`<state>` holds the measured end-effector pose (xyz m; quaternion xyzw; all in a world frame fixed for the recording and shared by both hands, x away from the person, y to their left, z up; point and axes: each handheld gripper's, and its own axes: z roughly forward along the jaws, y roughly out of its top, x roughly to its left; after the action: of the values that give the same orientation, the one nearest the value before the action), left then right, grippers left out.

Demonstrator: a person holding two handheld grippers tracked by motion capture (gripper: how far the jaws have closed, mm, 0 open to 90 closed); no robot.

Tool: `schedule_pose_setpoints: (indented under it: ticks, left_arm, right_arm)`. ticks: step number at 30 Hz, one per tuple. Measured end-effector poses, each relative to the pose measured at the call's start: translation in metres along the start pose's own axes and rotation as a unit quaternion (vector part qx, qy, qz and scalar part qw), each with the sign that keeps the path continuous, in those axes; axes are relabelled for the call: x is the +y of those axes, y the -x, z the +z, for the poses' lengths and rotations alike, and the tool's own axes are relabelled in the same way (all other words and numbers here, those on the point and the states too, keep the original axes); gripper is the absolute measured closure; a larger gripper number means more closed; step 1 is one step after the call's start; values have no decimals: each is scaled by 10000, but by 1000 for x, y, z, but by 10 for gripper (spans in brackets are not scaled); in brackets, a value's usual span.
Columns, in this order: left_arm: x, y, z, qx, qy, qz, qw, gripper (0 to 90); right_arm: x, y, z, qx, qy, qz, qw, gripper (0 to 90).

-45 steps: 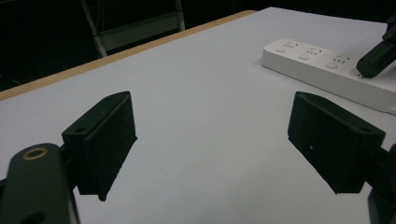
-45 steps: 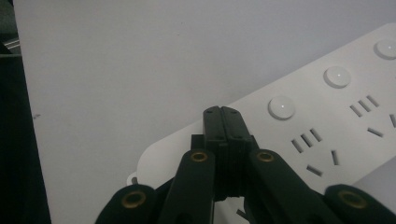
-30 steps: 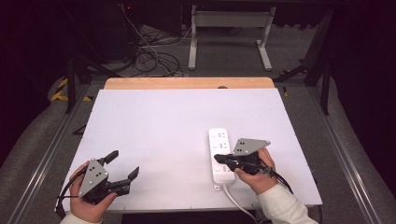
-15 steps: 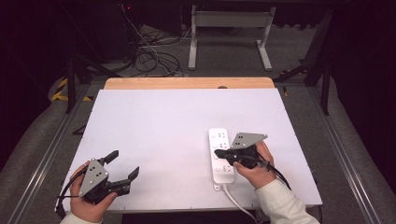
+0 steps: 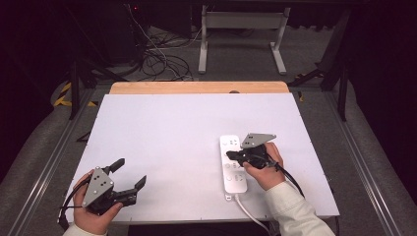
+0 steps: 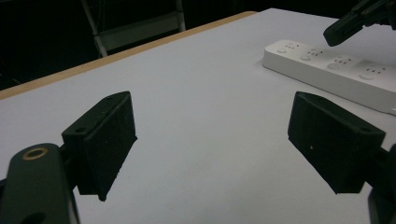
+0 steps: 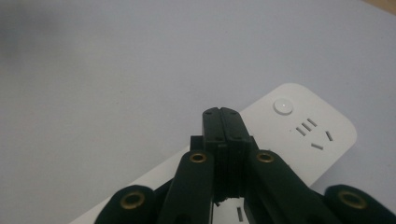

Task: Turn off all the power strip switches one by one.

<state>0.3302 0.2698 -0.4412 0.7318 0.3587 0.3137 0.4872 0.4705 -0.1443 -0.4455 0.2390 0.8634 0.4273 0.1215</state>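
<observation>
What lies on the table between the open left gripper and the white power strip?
Nothing: in the high view the stretch between the left gripper and the power strip is bare white tabletop. The left gripper view shows the same bare surface.

Quick count: one power strip [image 5: 233, 164] on one white table [image 5: 172, 137], with one cord [image 5: 248, 210] coming off its near end. Four round buttons on it going by the left gripper view, though the right gripper partly covers the strip. Two grippers total, left [image 5: 129, 176] and right [image 5: 230, 156]. Two hands too.
</observation>
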Motion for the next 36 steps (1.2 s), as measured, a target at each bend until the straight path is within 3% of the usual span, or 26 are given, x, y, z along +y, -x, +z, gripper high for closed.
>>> schedule_pose_setpoints:
  ticks: [11, 17, 30, 36]
  left_arm:
    - [0, 0, 0, 10, -2, -11, 10000, 156]
    - [0, 0, 0, 9, -18, 14, 10000, 156]
    - [0, 0, 0, 5, 2, -7, 10000, 156]
    - [0, 1, 0, 14, 2, -17, 10000, 155]
  right_arm:
    - [-2, -4, 3, 185, -168, -81, 9997, 900]
    - [-4, -5, 9, 395, -435, -59, 9983, 900]
    - [-6, -7, 13, 282, -650, -109, 9974, 900]
    - [-7, -7, 13, 295, -630, -120, 9975, 900]
